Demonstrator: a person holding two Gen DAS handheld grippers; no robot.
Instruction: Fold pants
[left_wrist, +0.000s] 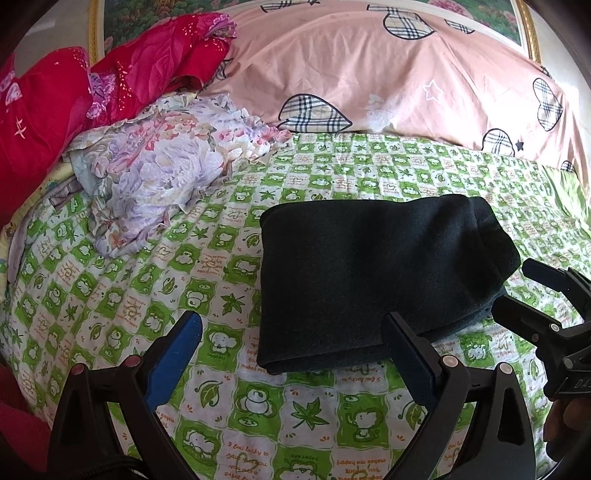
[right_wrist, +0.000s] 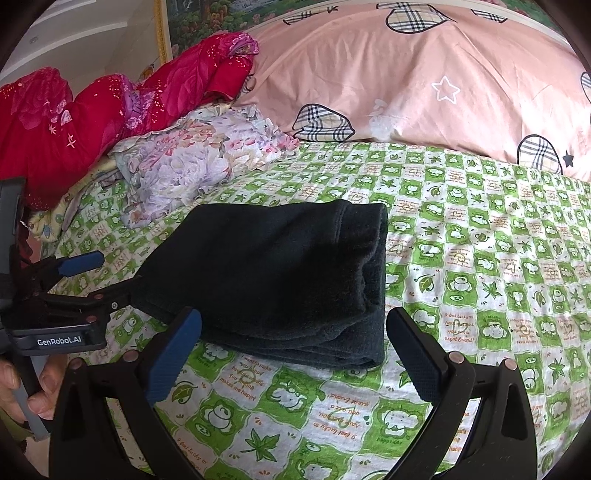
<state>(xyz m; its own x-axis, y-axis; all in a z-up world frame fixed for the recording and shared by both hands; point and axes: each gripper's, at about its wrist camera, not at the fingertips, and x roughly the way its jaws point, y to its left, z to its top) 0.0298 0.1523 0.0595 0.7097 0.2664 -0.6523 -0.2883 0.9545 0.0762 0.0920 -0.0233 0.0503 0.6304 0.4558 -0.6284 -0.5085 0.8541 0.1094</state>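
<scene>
Both tools hang low over the bed: my left tool (left_wrist: 291, 354) and right tool (right_wrist: 293, 350) stand wide apart, gripping nothing. Just ahead the pants (right_wrist: 280, 280) lie as a compact dark bundle on the green checked sheet (right_wrist: 480, 258), so I judge the folding done. Beyond sit a floral cloth (right_wrist: 184, 166), red quilt (right_wrist: 92, 110) and pink pillow (right_wrist: 406, 74).

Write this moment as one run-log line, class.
pants: folded on bed sheet | left gripper: open, free | right gripper: open, free
</scene>
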